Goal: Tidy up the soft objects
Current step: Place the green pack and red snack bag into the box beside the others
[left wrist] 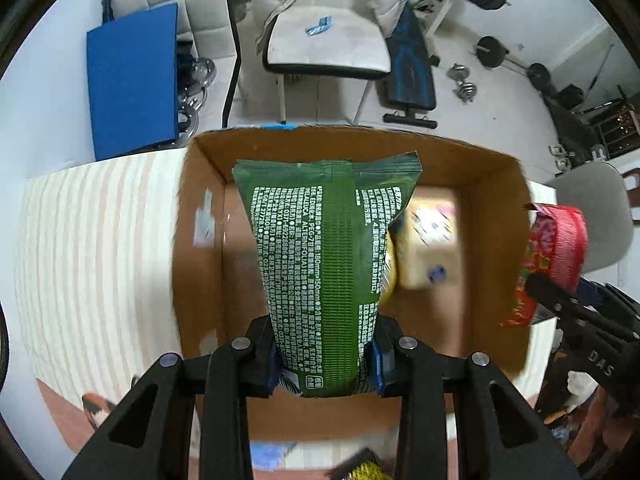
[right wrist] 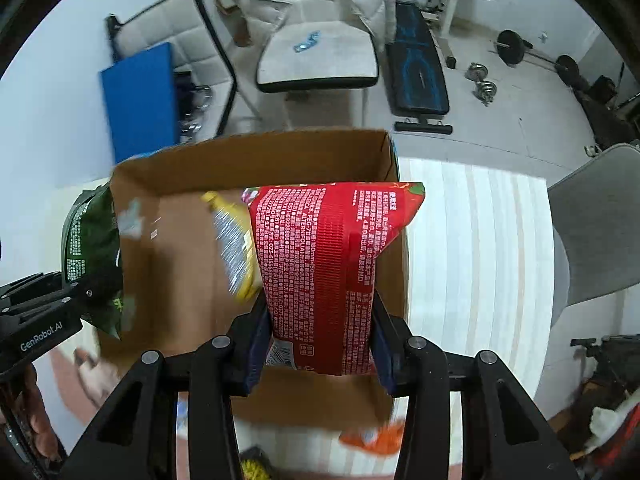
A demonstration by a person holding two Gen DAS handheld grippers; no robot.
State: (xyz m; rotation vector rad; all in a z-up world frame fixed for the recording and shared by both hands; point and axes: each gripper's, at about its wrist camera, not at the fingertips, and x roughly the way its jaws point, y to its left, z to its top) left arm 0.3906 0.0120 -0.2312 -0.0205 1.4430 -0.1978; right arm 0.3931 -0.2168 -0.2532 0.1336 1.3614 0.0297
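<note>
While both packs hang above the open brown cardboard box (left wrist: 200,216), the task reads as partly done.

Left tool (left wrist: 326,364): pinching the lower end of the green soft plastic pack with white print (left wrist: 320,248), held over the box's left half.

Right tool (right wrist: 322,344): pinching the lower end of the red soft plastic pack with white print (right wrist: 328,256), held over the box's right wall, at 3 o'clock from the green pack.

Box contents: one yellow soft packet (right wrist: 236,248) and one pale, blurred packet (left wrist: 428,240), both on the floor of the box.

Outstanding, as judged: both held packs, plus an orange packet (right wrist: 376,438) and a yellow-black item (right wrist: 252,466) at 6 o'clock on the striped worktop (right wrist: 480,240).
</note>
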